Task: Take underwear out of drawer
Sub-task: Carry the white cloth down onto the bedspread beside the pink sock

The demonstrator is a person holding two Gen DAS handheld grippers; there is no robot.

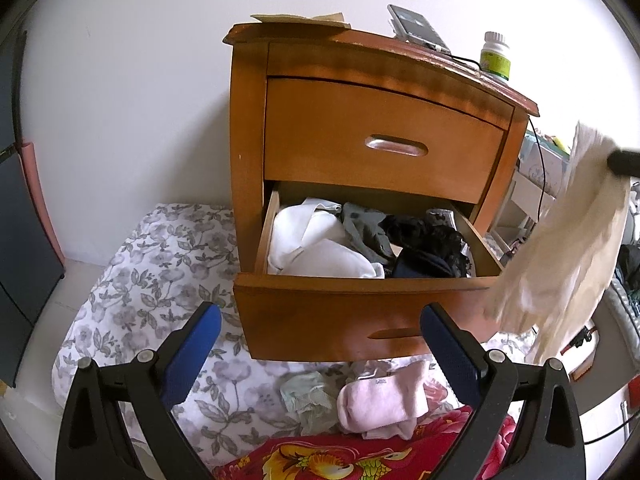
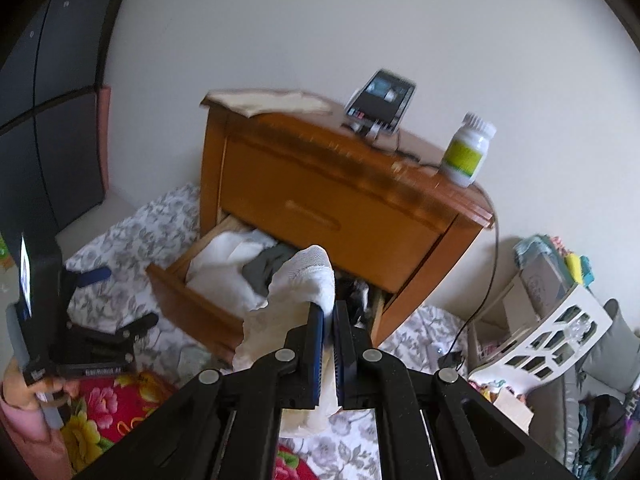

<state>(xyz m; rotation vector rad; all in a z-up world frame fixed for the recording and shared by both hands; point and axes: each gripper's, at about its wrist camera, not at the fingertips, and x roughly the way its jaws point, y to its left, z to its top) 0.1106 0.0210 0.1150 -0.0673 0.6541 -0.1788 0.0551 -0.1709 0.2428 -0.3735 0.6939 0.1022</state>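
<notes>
A wooden nightstand (image 1: 380, 136) stands against the wall with its lower drawer (image 1: 360, 312) pulled out, holding white (image 1: 316, 240), grey and black garments. My left gripper (image 1: 320, 344) hangs open in front of the drawer, nothing between its blue pads. My right gripper (image 2: 329, 312) is shut on cream-white underwear (image 2: 304, 292), which drapes over its left finger. In the left wrist view that garment (image 1: 568, 240) dangles at the right, clear of the drawer. A pink folded piece (image 1: 384, 404) and a pale green one (image 1: 312, 400) lie on the floral bedding below.
On the nightstand top sit a phone (image 2: 380, 102) with a cable, a white pill bottle (image 2: 468, 148) and papers. A white rack (image 2: 552, 340) with clutter stands to the right. A red floral blanket (image 1: 360, 452) lies near me; a dark cabinet (image 2: 44, 120) is at left.
</notes>
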